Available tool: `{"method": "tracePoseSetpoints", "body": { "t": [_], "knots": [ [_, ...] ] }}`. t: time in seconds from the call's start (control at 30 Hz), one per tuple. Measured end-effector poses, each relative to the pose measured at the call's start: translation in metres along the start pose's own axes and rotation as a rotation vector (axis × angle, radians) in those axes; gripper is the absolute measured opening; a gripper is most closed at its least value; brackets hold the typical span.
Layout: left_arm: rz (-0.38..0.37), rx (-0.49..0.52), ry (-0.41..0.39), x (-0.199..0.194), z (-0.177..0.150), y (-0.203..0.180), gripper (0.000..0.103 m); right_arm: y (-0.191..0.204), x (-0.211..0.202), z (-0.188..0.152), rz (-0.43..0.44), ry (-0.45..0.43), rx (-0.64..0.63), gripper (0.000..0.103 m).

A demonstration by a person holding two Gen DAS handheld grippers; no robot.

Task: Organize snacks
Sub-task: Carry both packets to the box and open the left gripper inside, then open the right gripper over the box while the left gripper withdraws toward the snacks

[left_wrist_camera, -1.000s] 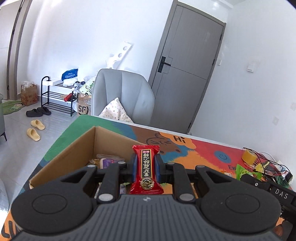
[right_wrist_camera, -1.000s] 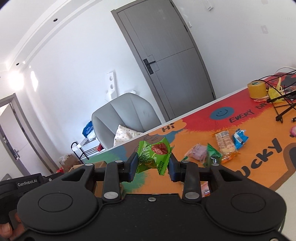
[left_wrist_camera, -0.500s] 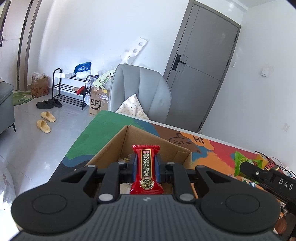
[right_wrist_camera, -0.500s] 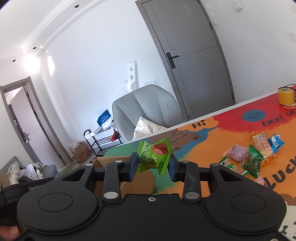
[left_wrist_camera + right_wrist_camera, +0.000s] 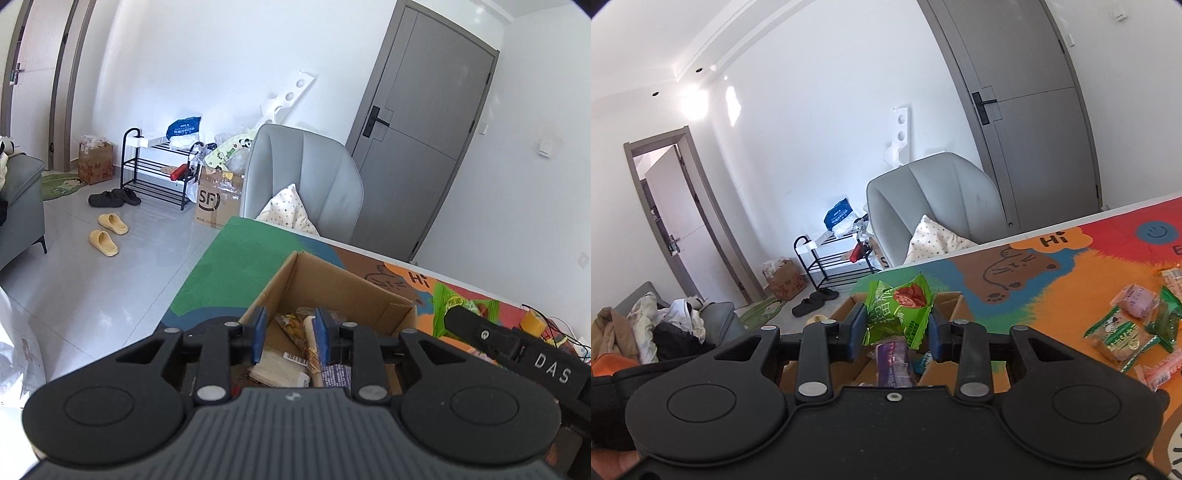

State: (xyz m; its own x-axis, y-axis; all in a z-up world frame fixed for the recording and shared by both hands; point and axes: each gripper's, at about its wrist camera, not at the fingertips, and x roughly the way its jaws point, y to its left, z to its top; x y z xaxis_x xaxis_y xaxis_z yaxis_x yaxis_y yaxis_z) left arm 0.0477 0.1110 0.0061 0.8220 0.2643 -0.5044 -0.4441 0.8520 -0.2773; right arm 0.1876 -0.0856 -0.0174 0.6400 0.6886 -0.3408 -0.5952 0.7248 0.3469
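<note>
My left gripper (image 5: 289, 334) hangs over the cardboard box (image 5: 334, 280), its blue pads parted with nothing between them; through the gap I look down on the packets lying inside the box, a yellowish wrapper (image 5: 291, 325), a pale one with a barcode (image 5: 284, 365) and a purple one (image 5: 336, 373); the box sits on the colourful mat (image 5: 236, 273), at the mat's green end, and beyond that end stands the grey chair (image 5: 303, 177) with a spotted cushion on its seat; to the right of the box I see the side of my other tool with the green packet (image 5: 463, 308) at its tip.

My right gripper (image 5: 896, 334) is closed on that green packet (image 5: 899, 314), which has a red picture on its front and stands upright between the pads; it is pinched at both side edges, above the near part of the box (image 5: 949, 301); below it, inside the box, lies a purple packet (image 5: 892, 360); well to the right of the box, on the orange part of the mat (image 5: 1052, 295), several loose snacks (image 5: 1123, 338) lie close together, some touching, among them a pink one (image 5: 1137, 304) and a dark green one (image 5: 1169, 317).
</note>
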Motion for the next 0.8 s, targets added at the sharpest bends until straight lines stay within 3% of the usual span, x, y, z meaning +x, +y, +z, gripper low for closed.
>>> {"method": "tracePoseSetpoints", "body": {
  "t": [0.27, 0.37, 0.43, 0.53, 0.63, 0.8],
  "knots": [
    [0.041, -0.020, -0.013, -0.001, 0.006, 0.011, 0.044, 0.023, 0.011, -0.006, 0.077, 0.030, -0.023, 0.036],
    [0.050, -0.034, -0.014, 0.000, 0.007, 0.014, 0.056, 0.029, 0.014, -0.010, 0.095, 0.051, -0.049, 0.045],
    [0.053, -0.043, -0.019, 0.000, 0.006, 0.015, 0.066, 0.025, 0.012, -0.011, 0.073, 0.043, -0.042, 0.059],
    [0.063, -0.032, -0.027, 0.002, 0.005, 0.009, 0.079, 0.014, 0.009, -0.010, 0.045, 0.043, -0.006, 0.062],
    [0.061, -0.014, -0.030, 0.001, 0.002, 0.001, 0.086, 0.003, 0.001, -0.008, 0.014, 0.025, 0.023, 0.070],
    [0.052, 0.016, -0.019, 0.001, -0.004, -0.016, 0.088, -0.012, -0.011, -0.008, -0.028, -0.005, 0.049, 0.076]
  ]
}}
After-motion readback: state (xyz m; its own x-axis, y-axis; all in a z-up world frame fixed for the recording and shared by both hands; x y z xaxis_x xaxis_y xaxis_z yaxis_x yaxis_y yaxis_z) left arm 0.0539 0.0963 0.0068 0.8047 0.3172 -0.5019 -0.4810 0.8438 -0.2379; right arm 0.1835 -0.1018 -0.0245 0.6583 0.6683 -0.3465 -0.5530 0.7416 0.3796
